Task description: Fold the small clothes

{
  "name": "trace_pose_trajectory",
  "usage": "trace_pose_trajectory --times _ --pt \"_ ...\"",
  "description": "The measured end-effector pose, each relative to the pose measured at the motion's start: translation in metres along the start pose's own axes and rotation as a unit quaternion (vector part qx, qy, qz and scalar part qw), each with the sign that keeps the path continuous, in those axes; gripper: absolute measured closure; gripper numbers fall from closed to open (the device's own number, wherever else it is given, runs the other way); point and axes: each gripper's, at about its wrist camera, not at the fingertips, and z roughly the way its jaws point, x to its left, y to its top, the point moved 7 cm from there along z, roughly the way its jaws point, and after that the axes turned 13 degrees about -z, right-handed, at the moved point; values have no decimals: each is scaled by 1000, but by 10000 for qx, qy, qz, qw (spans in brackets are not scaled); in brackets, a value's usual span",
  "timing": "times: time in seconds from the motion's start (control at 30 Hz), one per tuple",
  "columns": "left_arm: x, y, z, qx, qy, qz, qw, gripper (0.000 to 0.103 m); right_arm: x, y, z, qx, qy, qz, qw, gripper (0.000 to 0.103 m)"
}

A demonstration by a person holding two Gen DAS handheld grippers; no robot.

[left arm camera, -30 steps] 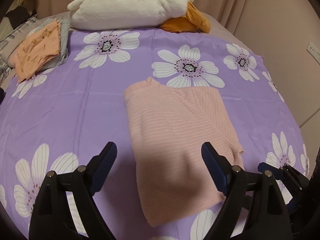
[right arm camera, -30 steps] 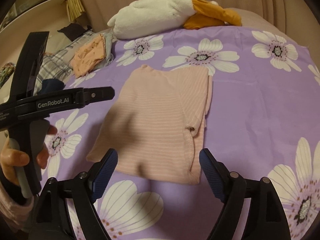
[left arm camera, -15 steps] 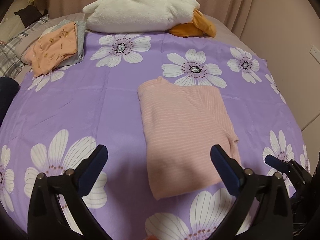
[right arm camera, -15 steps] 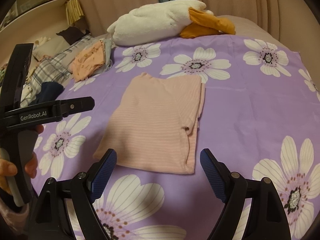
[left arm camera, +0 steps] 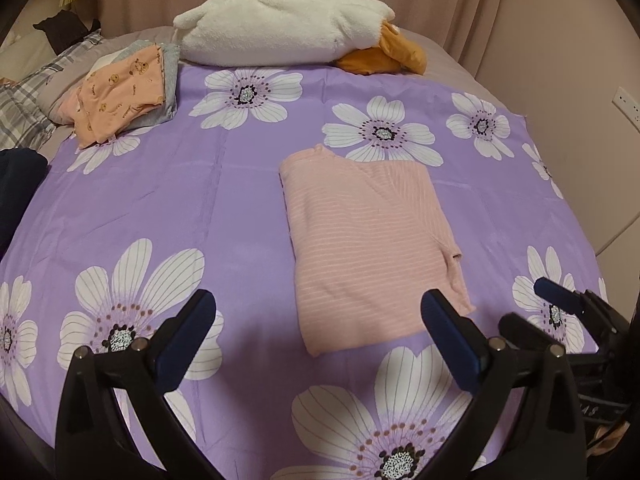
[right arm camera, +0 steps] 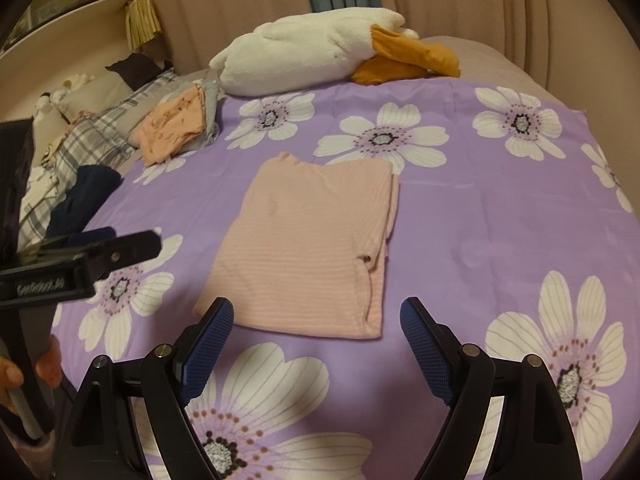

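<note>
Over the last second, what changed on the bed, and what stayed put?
Both grippers drew back from the pink striped top; it now sits farther off in both views. The left gripper opened wider; the right gripper stayed open. Neither holds anything. The top lies folded as before, and the folded pile is unmoved.

Below me the bed (left arm camera: 448, 46) is spread with a purple sheet (left arm camera: 160, 208) printed with big white flowers. A folded pink striped top (left arm camera: 360, 240) lies flat near its middle. Toward the far left corner sits a small stack of folded clothes (left arm camera: 128, 92), orange piece uppermost. A white and orange plush toy (left arm camera: 288, 28) lies along the far edge. A dark garment (left arm camera: 16, 184) rests at the left side.
</note>
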Motion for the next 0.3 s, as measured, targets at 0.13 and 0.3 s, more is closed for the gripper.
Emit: trace_pose_trajectory --times 0.13,0.3 --pt "4 1 -4 -82 77 -18 9999 0 0 3 -4 -59 23 45 10000 18" --pt "4 -1 -5 -48 93 -6 9999 0 -1 3 -5 -79 37 30 10000 18"
